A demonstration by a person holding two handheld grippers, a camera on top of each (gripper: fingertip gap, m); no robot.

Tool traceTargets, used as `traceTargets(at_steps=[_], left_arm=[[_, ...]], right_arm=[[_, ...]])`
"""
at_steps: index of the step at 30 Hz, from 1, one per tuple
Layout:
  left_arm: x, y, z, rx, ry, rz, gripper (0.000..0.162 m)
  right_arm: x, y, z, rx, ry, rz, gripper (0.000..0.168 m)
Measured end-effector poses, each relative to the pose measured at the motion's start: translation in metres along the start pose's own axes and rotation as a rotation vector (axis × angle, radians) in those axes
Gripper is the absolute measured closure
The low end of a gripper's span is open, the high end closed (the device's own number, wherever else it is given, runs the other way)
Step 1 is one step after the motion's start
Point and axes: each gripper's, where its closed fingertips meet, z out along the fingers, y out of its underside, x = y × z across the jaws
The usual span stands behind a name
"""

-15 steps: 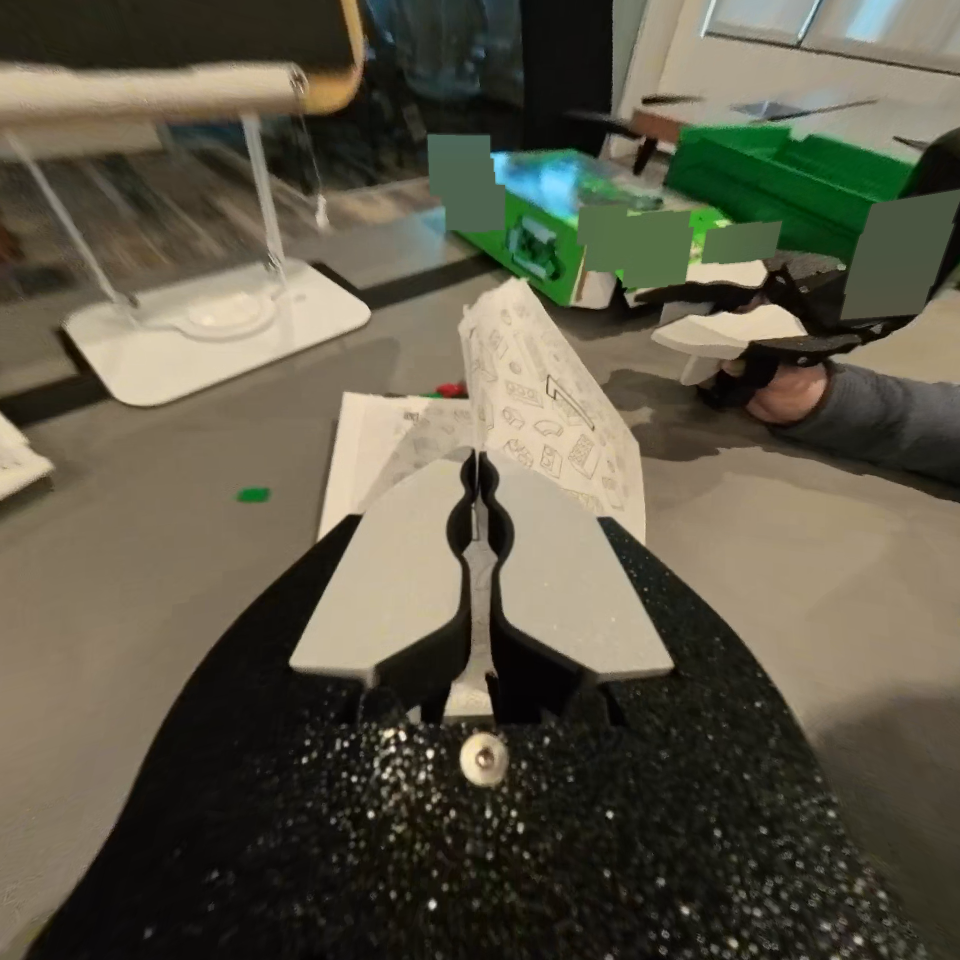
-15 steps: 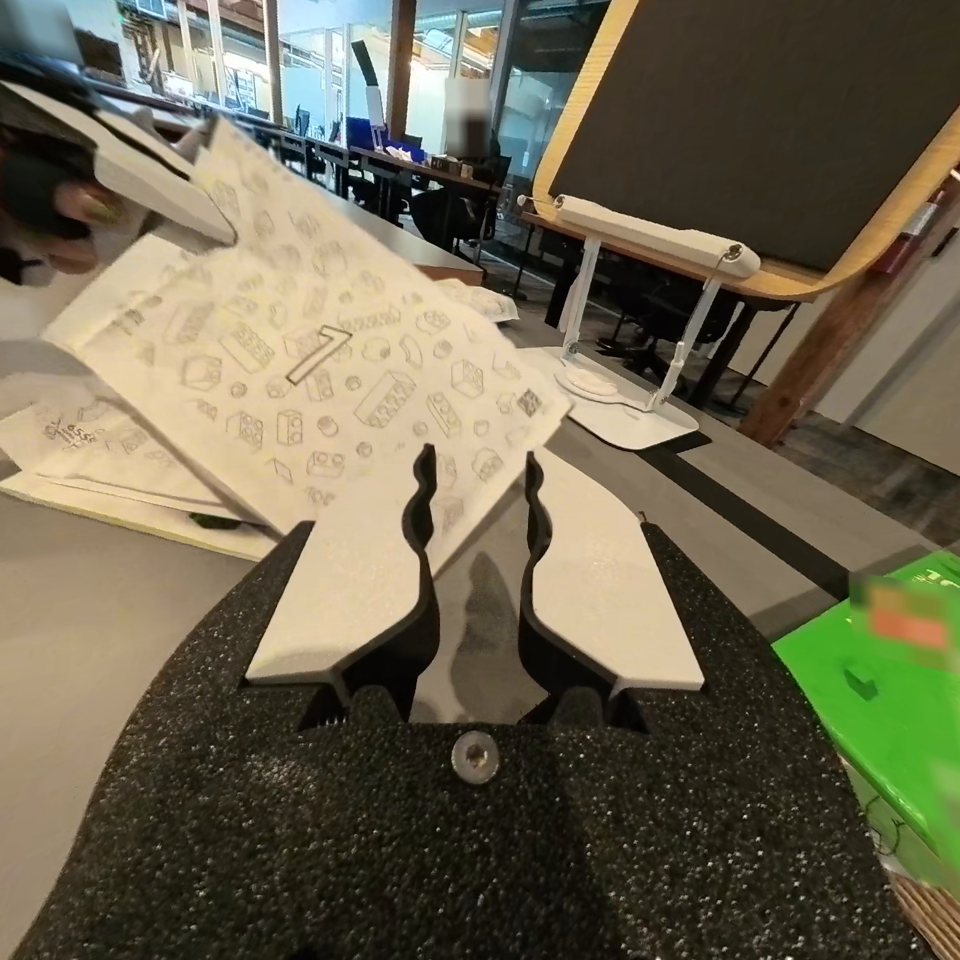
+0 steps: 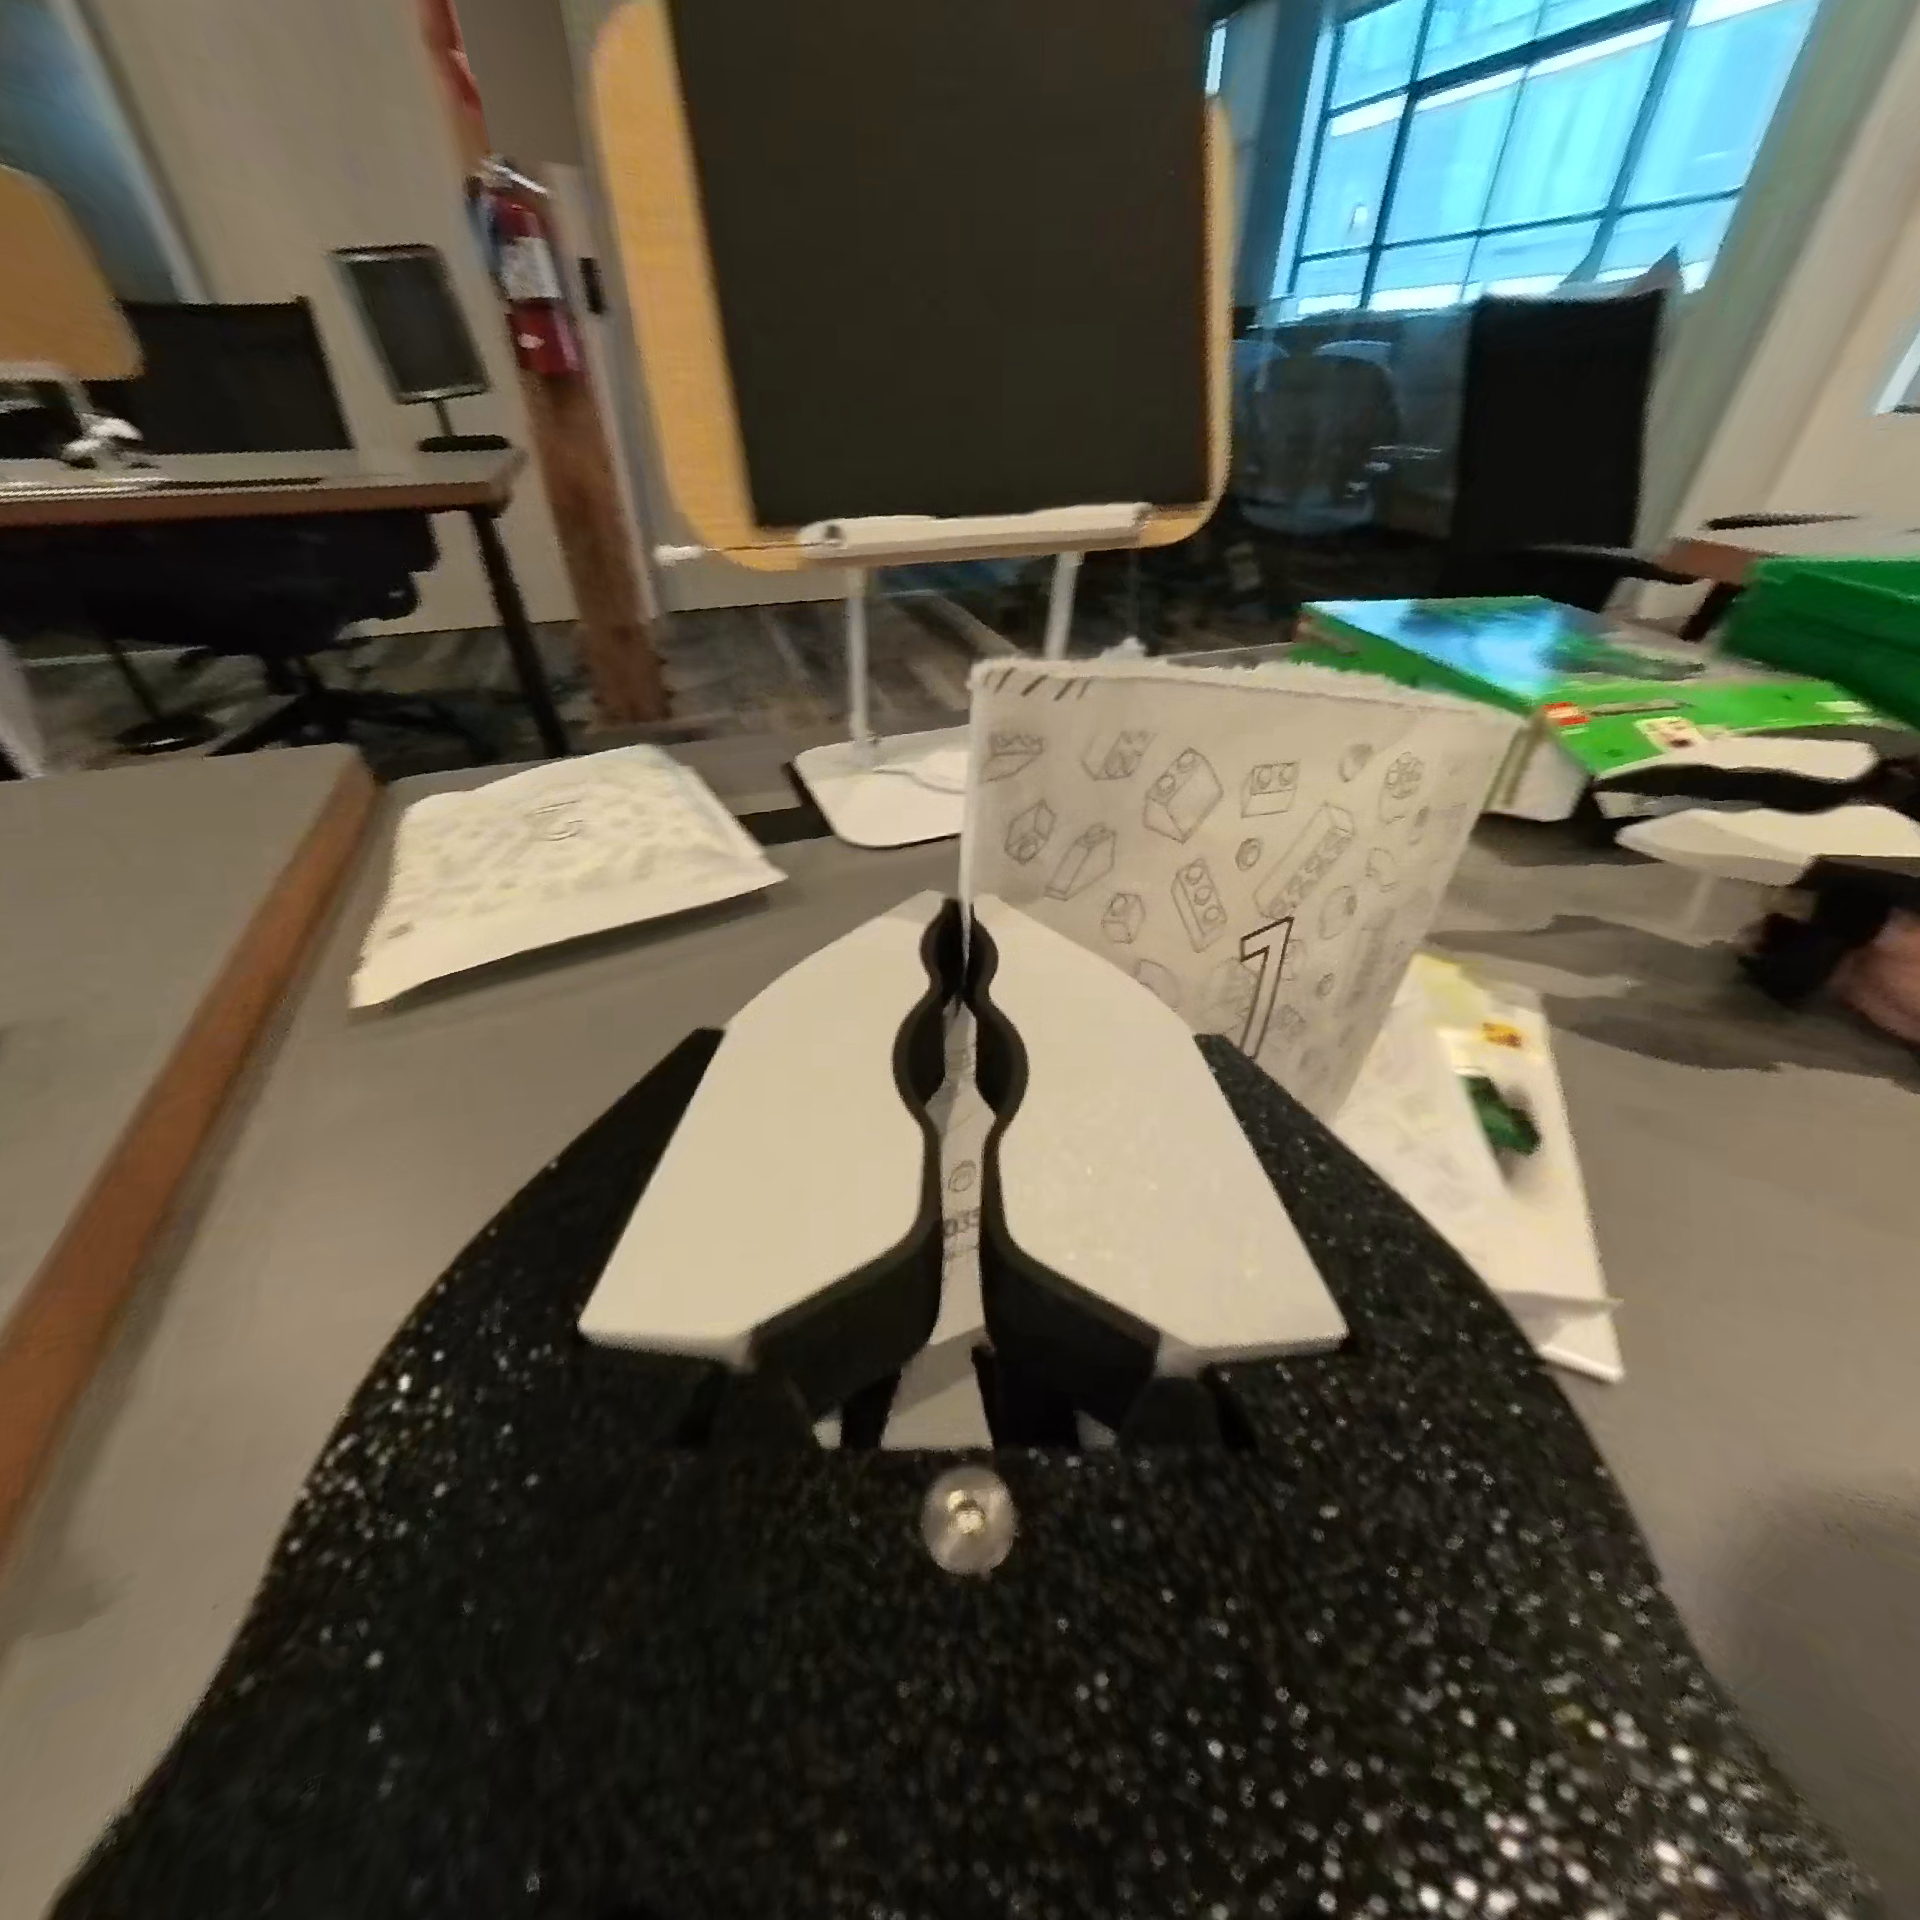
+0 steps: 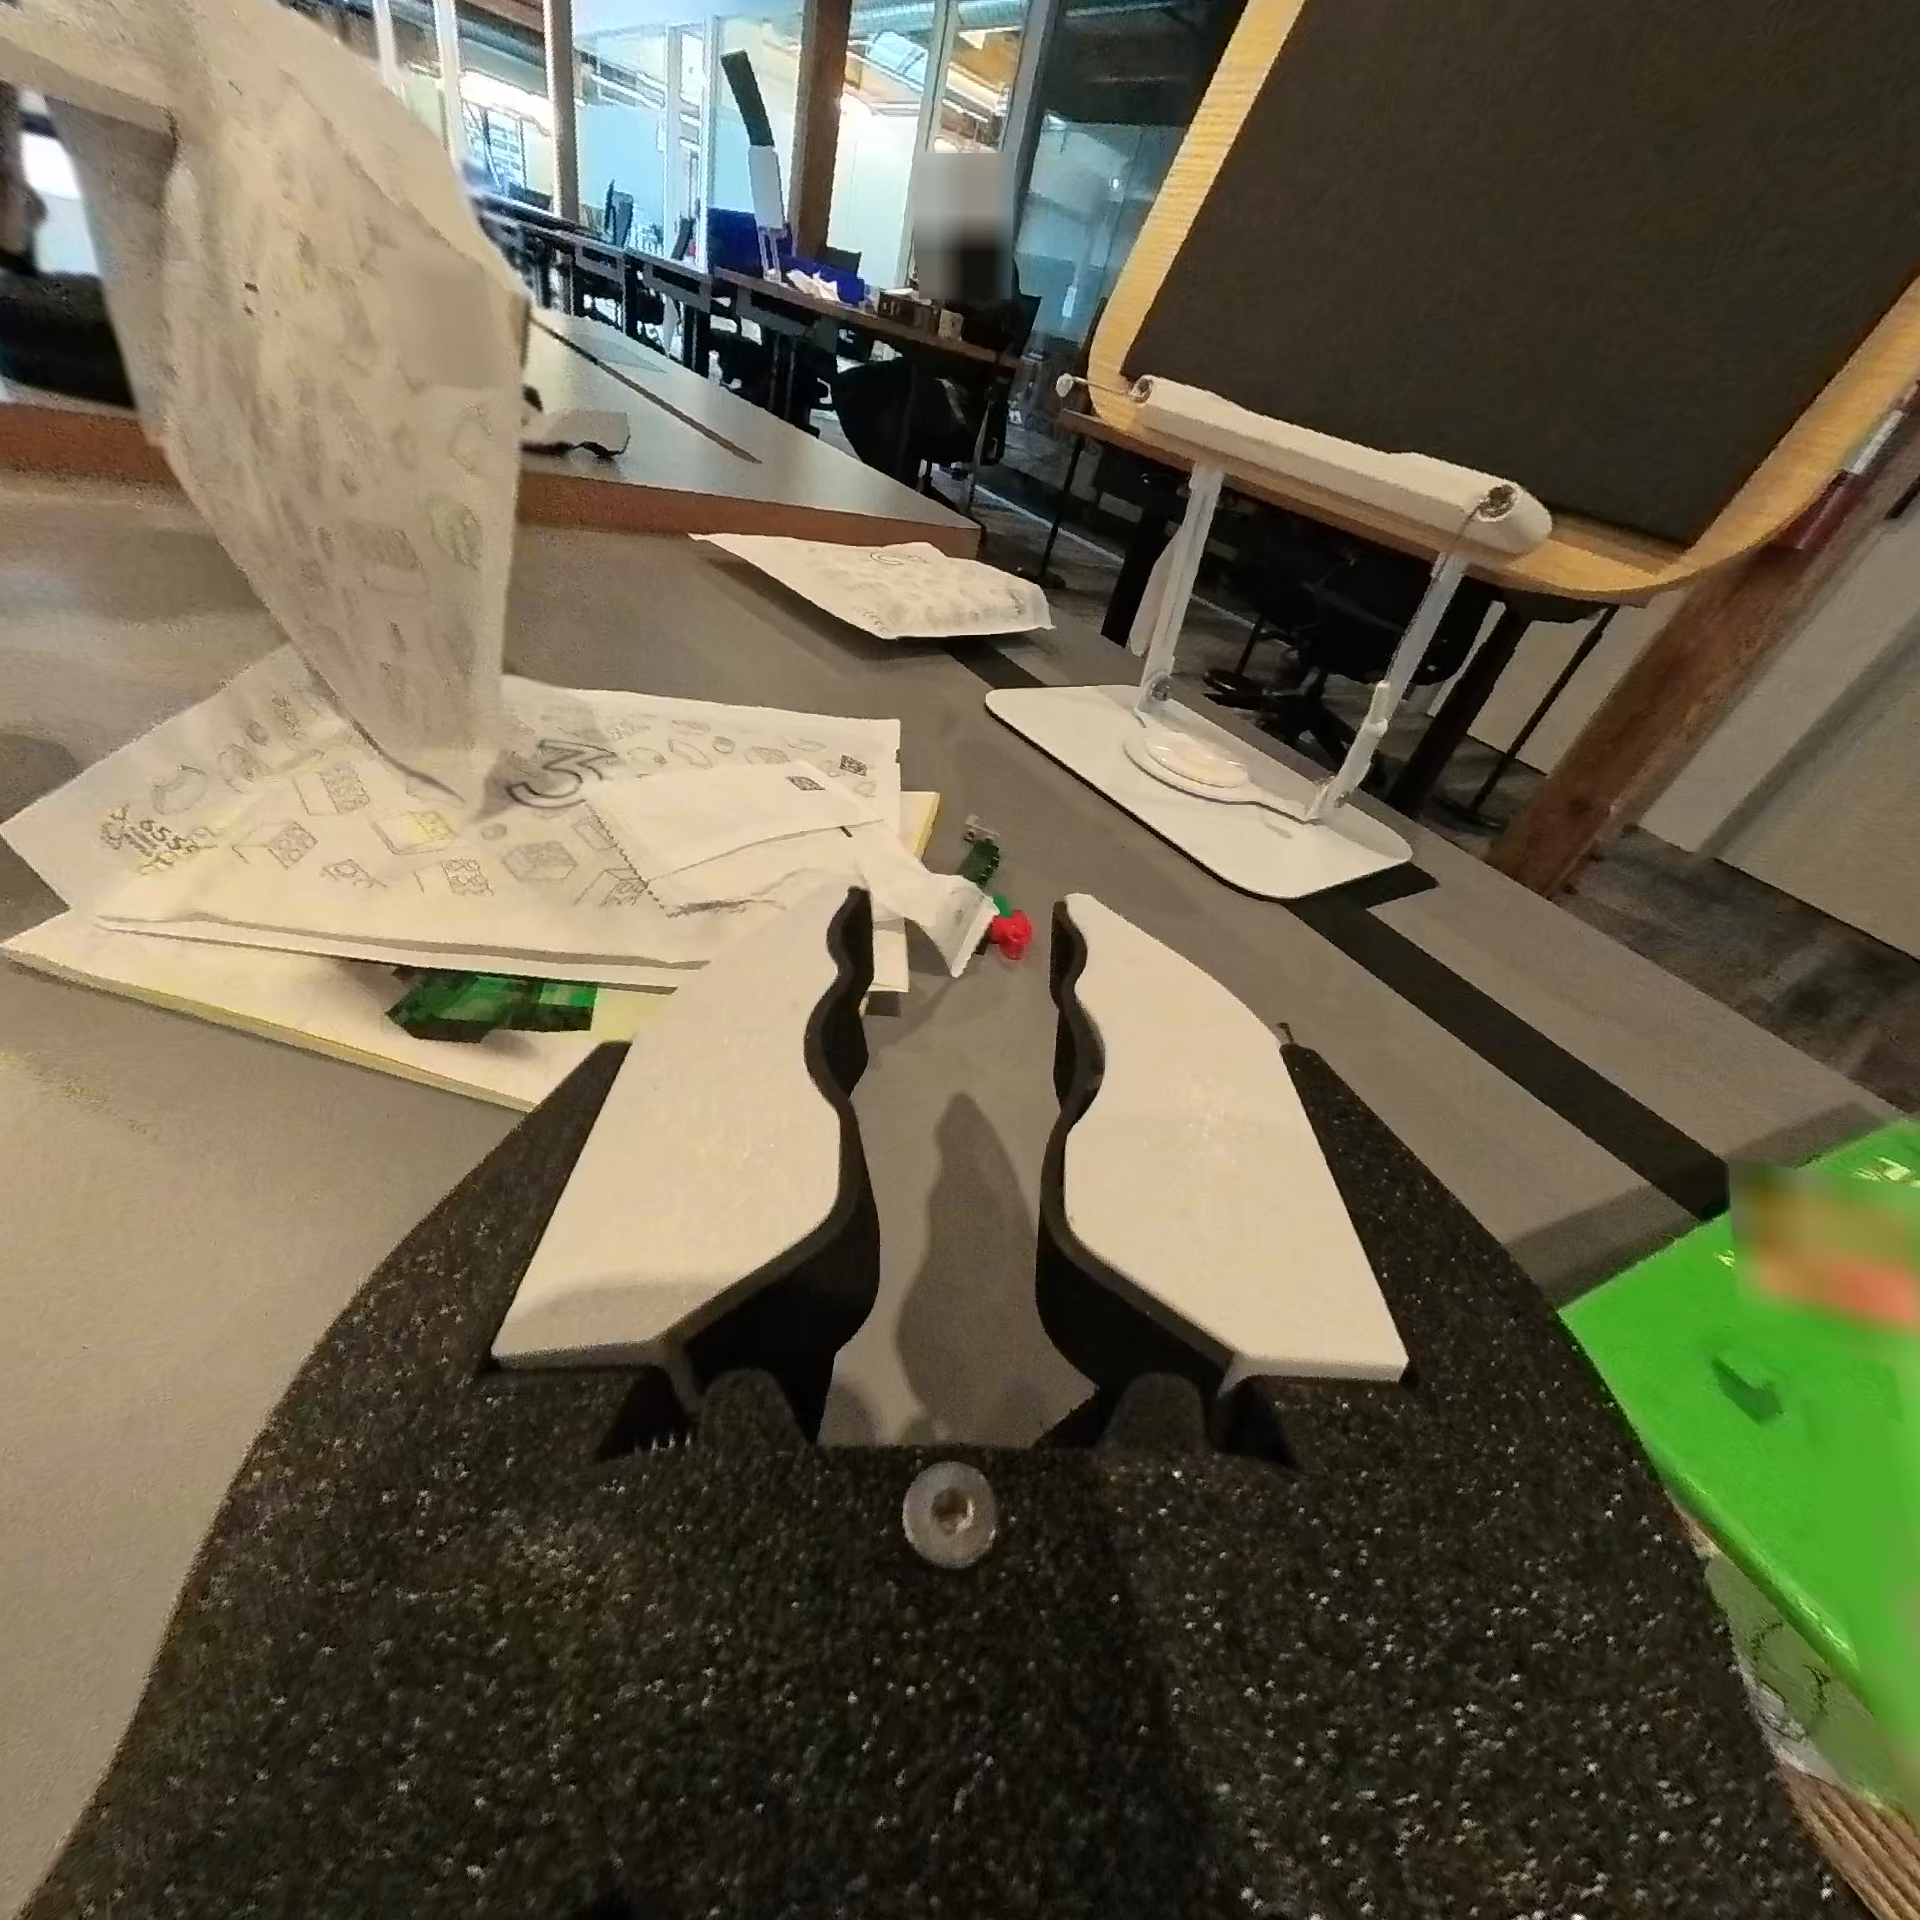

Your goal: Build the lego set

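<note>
My left gripper (image 3: 964, 928) is shut on the edge of a white paper bag (image 3: 1195, 842) printed with brick outlines and holds it up above the grey table. In the right wrist view the same bag (image 4: 312, 416) hangs at upper left. My right gripper (image 4: 956, 925) is open and empty, low over the table; it also shows at the right edge of the left wrist view (image 3: 1756, 810). Ahead of it lie flat paper bags (image 4: 436, 842), a booklet (image 4: 260, 997), green bricks (image 4: 488, 1008) and a small red piece (image 4: 1010, 930).
A green set box (image 3: 1507, 675) lies at the back right, and its corner is near my right gripper (image 4: 1766, 1403). A white desk lamp (image 4: 1247, 810) stands behind. Another sealed paper bag (image 3: 551, 873) lies at the left. A wood-edged table edge (image 3: 177, 1039) runs along the left. My hands' fingertips stand some 35 cm from each other.
My left gripper has lifted and swung the bag up and to the left. My right gripper has come clear of the bag and dropped lower, still open.
</note>
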Motion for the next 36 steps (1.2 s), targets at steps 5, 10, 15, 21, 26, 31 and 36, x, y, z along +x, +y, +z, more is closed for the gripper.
traceTargets(at_steps=[5, 10, 15, 21, 26, 31, 36], left_arm=[[-0.047, 0.006, -0.039, -0.057, -0.202, 0.012, 0.162], [-0.090, 0.017, -0.069, -0.101, -0.404, 0.025, 0.162], [-0.125, 0.041, -0.080, -0.182, -0.540, -0.038, 0.162], [-0.146, 0.065, -0.077, -0.286, -0.640, -0.009, 0.162], [-0.155, 0.074, -0.083, -0.302, -0.700, -0.029, 0.110], [-0.152, 0.083, -0.097, -0.360, -0.762, 0.023, 0.092], [-0.121, 0.064, -0.086, -0.322, -0.688, 0.111, 0.091]], right_arm=[[-0.002, 0.001, 0.001, -0.007, -0.003, -0.012, 0.136], [-0.003, 0.001, 0.001, -0.012, -0.006, -0.020, 0.136], [-0.004, 0.003, 0.002, -0.020, -0.011, -0.029, 0.136], [-0.006, 0.003, 0.003, -0.026, -0.015, -0.038, 0.136], [-0.007, 0.005, 0.004, -0.033, -0.021, -0.043, 0.136], [-0.008, 0.005, 0.005, -0.038, -0.028, -0.046, 0.136], [-0.008, 0.006, 0.005, -0.040, -0.026, -0.049, 0.136]])
